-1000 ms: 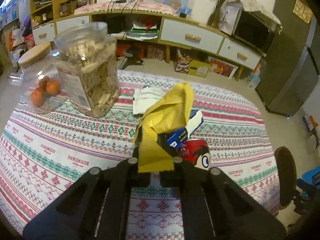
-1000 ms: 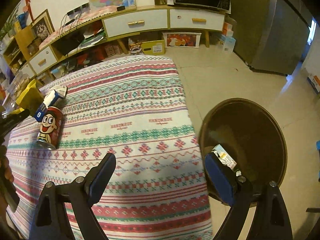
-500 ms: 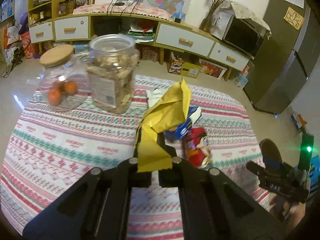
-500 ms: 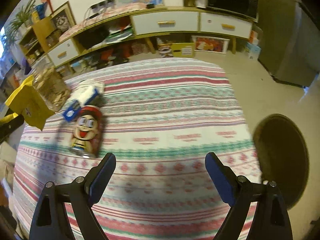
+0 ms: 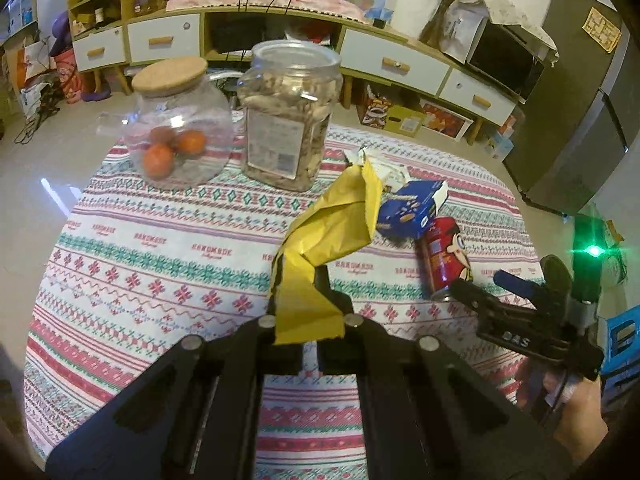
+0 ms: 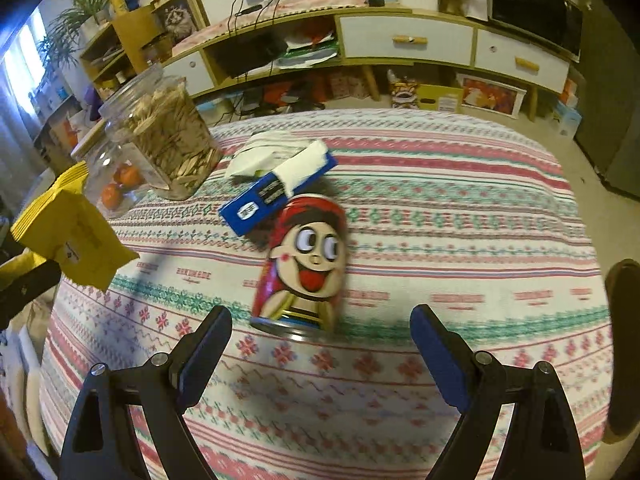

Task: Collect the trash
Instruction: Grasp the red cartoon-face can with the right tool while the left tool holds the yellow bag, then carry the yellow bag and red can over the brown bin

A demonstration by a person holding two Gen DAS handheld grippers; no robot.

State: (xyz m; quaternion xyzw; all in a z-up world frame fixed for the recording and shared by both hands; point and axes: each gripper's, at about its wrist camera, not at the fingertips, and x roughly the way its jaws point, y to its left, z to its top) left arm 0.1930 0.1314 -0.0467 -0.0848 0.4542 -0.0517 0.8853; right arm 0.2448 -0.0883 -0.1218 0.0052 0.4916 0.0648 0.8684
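Left tool point(image 5: 310, 312) clamped shut — right tool point(image 6: 320, 340) spread wide.

Two grippers: the left gripper point(image 5: 310, 320) pinching one yellow wrapper point(image 5: 336, 220), the right gripper point(image 6: 320, 344) with fingers spread. On the table point(image 6: 460, 208):
- one red can point(image 6: 306, 264), lying on its side
- one blue box point(image 6: 276, 192)
- one white crumpled paper point(image 6: 264, 152), possibly more than one piece, hard to tell
- two clear jars: one tall jar point(image 5: 290, 112) of pale snack pieces, one round jar point(image 5: 176, 120) with a cork lid
- three orange fruits point(image 5: 160, 158) in the round jar

One patterned cloth covers the table.
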